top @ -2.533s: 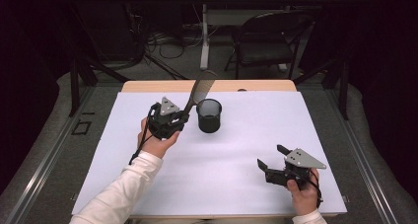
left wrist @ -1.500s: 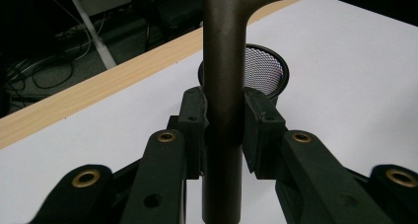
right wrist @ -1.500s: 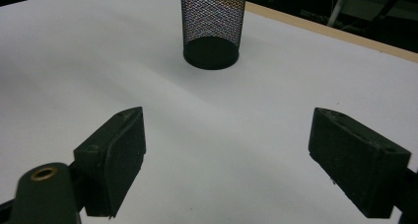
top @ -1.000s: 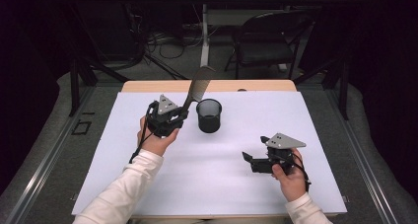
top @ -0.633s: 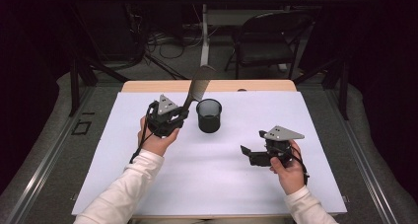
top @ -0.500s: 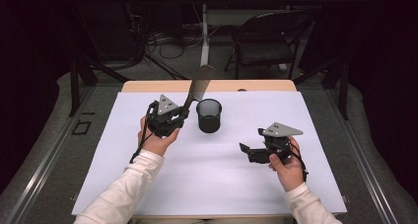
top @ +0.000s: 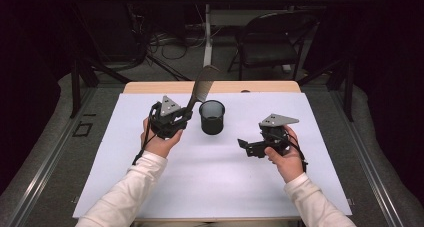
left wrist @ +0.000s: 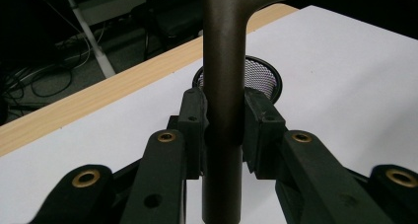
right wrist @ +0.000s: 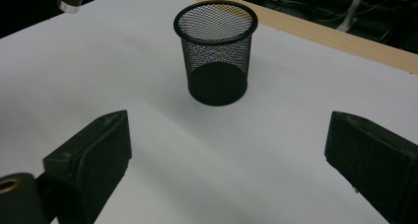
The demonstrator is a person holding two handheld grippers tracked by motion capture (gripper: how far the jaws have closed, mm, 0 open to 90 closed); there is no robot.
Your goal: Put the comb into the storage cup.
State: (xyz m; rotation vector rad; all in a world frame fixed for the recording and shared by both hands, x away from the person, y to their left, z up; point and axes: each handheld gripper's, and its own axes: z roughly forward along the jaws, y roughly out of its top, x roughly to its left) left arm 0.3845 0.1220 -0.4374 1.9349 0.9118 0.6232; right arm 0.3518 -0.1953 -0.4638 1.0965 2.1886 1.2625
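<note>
A black mesh cup stands upright on the white sheet, back of centre. My left gripper is just to its left, shut on the handle of a dark long utensil whose flat head slants up over the cup's rim. In the left gripper view the pads clamp the utensil's handle, with the cup behind. My right gripper hovers to the cup's right, pointing left toward it. Its jaws have just been opening and hold nothing. In the right gripper view, my right gripper faces the cup.
The white sheet covers most of a wooden table whose bare edge runs along the back. Beyond the table stand a dark chair, stands and floor cables. Both forearms in white sleeves come in from the front edge.
The right hand has moved left and away from the front edge, rising a little, and its jaws have spread wider. The left hand and the utensil have stayed put.
</note>
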